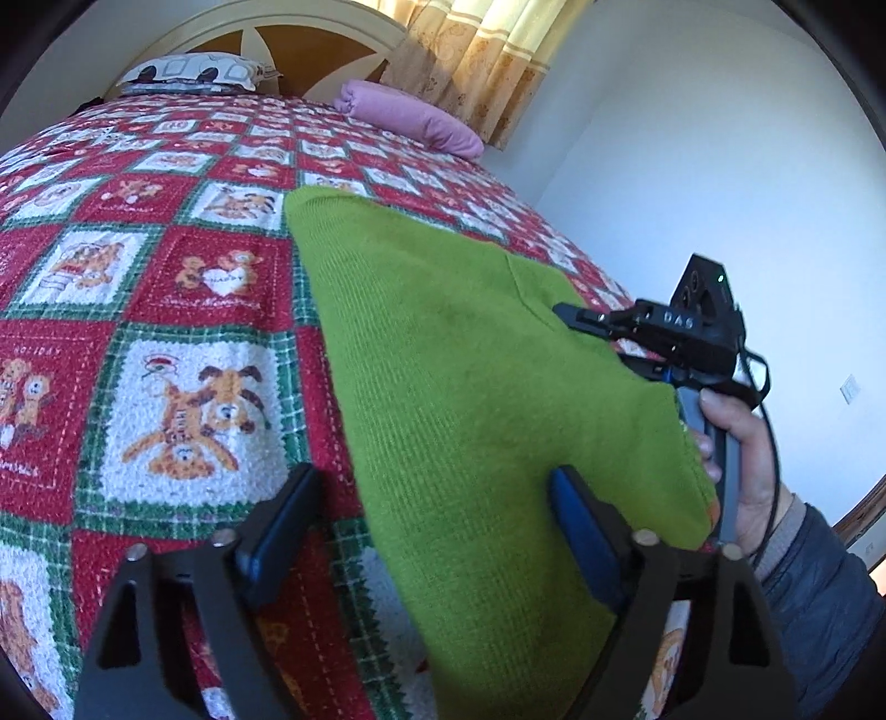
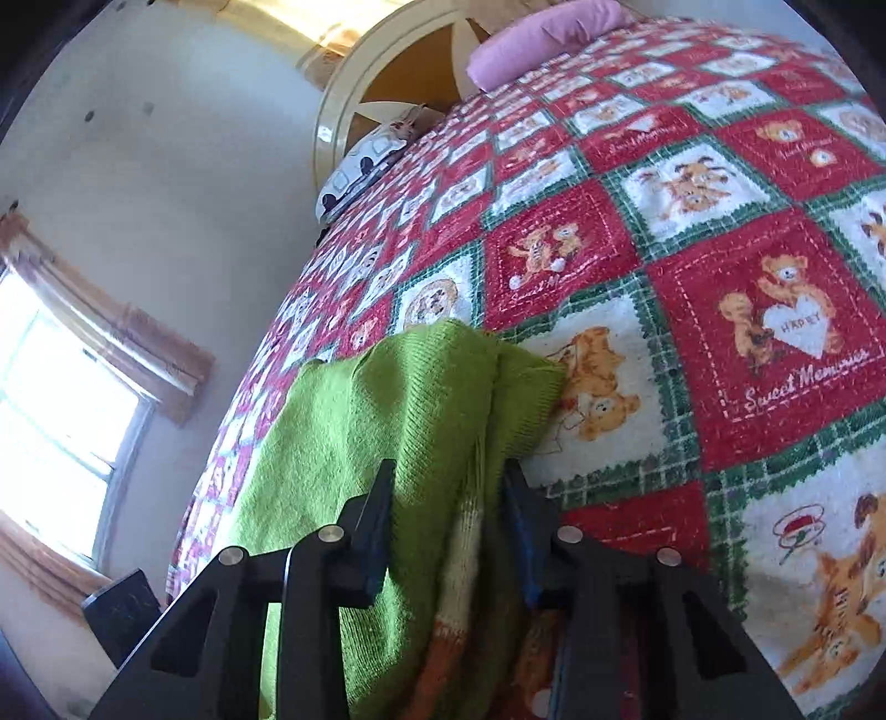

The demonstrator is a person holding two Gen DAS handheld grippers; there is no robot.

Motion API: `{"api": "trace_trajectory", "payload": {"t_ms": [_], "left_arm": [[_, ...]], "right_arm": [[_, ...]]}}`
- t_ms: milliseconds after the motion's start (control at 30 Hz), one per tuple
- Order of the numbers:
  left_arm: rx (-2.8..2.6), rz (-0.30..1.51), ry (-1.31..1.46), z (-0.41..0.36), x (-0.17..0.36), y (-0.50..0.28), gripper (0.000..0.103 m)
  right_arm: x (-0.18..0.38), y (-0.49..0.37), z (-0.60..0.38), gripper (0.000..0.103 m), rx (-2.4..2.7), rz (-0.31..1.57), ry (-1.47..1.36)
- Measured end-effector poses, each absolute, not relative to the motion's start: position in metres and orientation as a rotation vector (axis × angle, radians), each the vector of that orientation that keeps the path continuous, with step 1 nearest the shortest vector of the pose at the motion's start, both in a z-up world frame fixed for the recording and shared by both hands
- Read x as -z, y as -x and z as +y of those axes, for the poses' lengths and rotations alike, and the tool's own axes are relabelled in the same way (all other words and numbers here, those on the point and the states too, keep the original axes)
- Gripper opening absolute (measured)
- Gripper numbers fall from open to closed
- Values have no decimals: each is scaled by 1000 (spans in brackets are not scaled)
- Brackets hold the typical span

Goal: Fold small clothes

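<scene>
A small green knit sweater (image 1: 443,376) lies folded on the red, white and green patchwork bedspread (image 1: 166,277). My left gripper (image 1: 437,498) is open just above its near edge; one blue pad (image 1: 581,531) rests on the knit, the other over the bedspread. My right gripper (image 1: 576,318) reaches in from the right, its tips on the sweater's folded edge. In the right wrist view the sweater (image 2: 387,443) bunches between my right gripper's (image 2: 448,493) fingers, which are closed on a fold of the knit with a white and orange stripe below.
A pink rolled cloth (image 1: 410,113) and a patterned pillow (image 1: 194,69) lie by the headboard (image 1: 277,33). Curtains (image 1: 487,50) hang behind. The bed's right edge falls off beside the white wall. A window (image 2: 55,415) shows in the right wrist view.
</scene>
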State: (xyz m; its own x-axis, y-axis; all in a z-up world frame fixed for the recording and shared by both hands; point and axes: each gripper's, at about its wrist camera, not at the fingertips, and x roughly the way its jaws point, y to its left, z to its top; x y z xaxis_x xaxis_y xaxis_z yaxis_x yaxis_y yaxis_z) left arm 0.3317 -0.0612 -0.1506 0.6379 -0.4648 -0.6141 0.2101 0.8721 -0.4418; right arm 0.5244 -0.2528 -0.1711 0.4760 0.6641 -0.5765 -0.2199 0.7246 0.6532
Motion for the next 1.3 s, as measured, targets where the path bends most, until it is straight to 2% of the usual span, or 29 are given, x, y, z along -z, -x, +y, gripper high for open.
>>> {"api": "trace_trajectory", "payload": {"t_ms": [33, 267, 300, 367, 667, 1033, 1300], "left_arm": [[396, 784, 346, -61, 150, -331, 78], [393, 804, 303, -69, 150, -335, 78], [385, 802, 292, -70, 149, -335, 76], [382, 790, 256, -75, 144, -332, 60], [313, 789, 94, -88, 129, -330, 45], [311, 781, 79, -79, 112, -323, 36], [336, 769, 69, -68, 96, -299, 34]], "right_arm": [[173, -524, -254, 35, -582, 924, -558], [176, -524, -250, 35, -556, 920, -531], [174, -522, -249, 32, -547, 916, -516], [169, -518, -245, 28, -525, 906, -481], [139, -503, -235, 22, -469, 847, -428], [107, -481, -218, 21, -465, 813, -409], [91, -461, -199, 20, -490, 807, -389]]}}
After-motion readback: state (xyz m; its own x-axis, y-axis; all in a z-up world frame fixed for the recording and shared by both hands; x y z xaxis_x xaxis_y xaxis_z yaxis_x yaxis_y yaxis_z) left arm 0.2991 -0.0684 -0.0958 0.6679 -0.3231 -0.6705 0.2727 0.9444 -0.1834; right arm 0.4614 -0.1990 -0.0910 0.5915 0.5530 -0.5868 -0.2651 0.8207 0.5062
